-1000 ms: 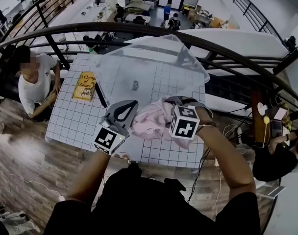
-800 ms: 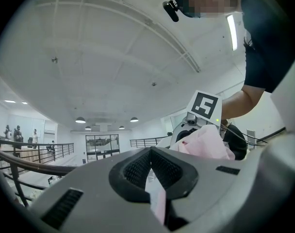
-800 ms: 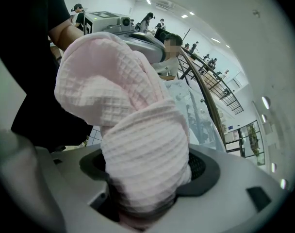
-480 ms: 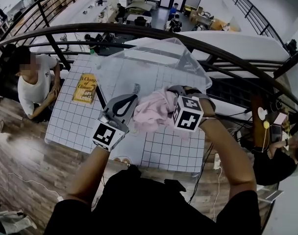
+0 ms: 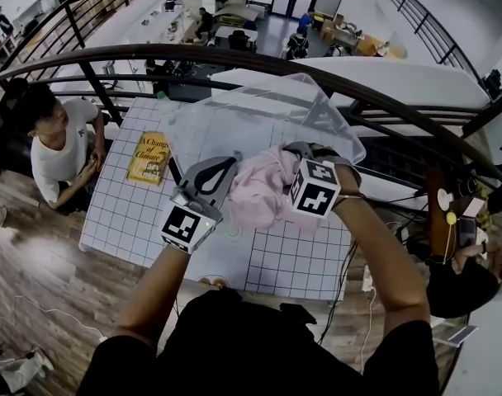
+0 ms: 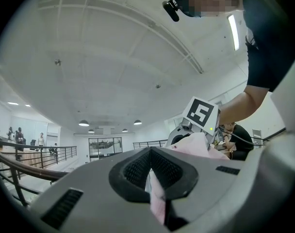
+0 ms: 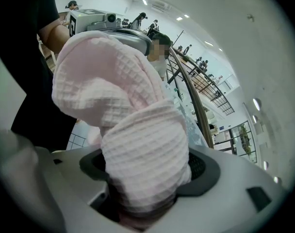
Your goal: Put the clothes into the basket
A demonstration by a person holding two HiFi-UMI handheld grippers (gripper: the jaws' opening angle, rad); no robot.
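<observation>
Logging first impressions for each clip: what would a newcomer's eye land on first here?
A bunched pink cloth stands out, clamped on one side by the left gripper and on the other by the right gripper, over the middle of the gridded table. Just behind it stands a clear basket, and a yellow book lies on the table's left side.

Both bare arms are out front, the left forearm (image 5: 156,291) and right forearm (image 5: 379,262) angling in toward each other. The left gripper (image 5: 216,172) points about level, its jaws pinched on a thin fold of the pink cloth (image 5: 259,190). Just beside it the right gripper (image 5: 299,165) tips steeply down, jaws clamped round a thick bunch of that same cloth.
</observation>
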